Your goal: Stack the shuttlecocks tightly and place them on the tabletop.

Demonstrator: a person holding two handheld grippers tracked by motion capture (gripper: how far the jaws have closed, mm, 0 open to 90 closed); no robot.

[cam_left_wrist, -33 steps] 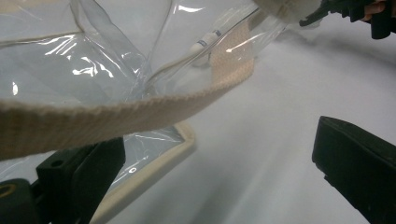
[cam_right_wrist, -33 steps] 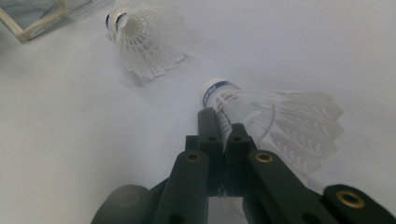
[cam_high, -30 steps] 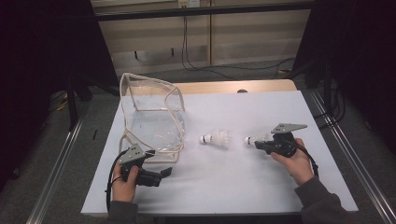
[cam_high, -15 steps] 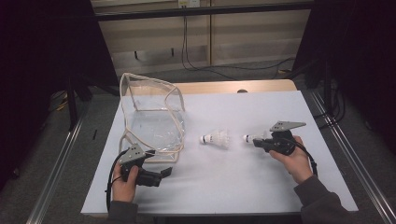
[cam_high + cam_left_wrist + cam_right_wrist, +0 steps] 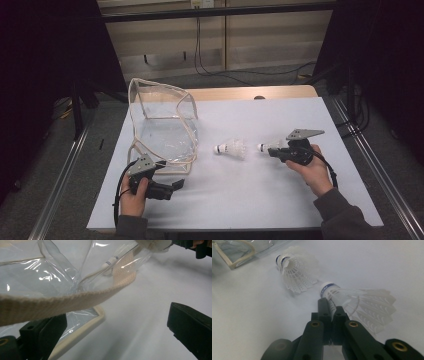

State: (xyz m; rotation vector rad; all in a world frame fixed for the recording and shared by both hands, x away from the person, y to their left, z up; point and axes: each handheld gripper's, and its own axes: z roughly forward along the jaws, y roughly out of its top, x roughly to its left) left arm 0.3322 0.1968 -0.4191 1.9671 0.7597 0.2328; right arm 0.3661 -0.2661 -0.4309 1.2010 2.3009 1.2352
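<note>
Partly hidden: your left gripper is small and dark in the high view, and its jaw tips blur into the worktop's pale cover; the clear bag is see-through, so its walls are hard to trace apart from the beige webbing trim.
Cut off: in the left gripper view both black jaws run off the bottom edge, and the webbing strap crosses the frame and covers part of the near jaw.
Left hand: your left hand rests low near the worktop's near left corner, gripper pointing level toward the right, just in front of the bag's near edge.
Right hand: your right hand sits toward the worktop's right edge, about midway back, gripper pointing level toward the left.
Left tongs: spread wide, nothing pinched; the bag's strap hangs across the gap between the jaws.
Right tongs: your right gripper has its jaws pressed together, pinching the held shuttlecock by its skirt just behind the cork, which points left.
Second shuttlecock: lies on its side at the worktop's middle, between bag and held shuttlecock, near but apart from both.
Bag: stands open on the worktop's left half.
</note>
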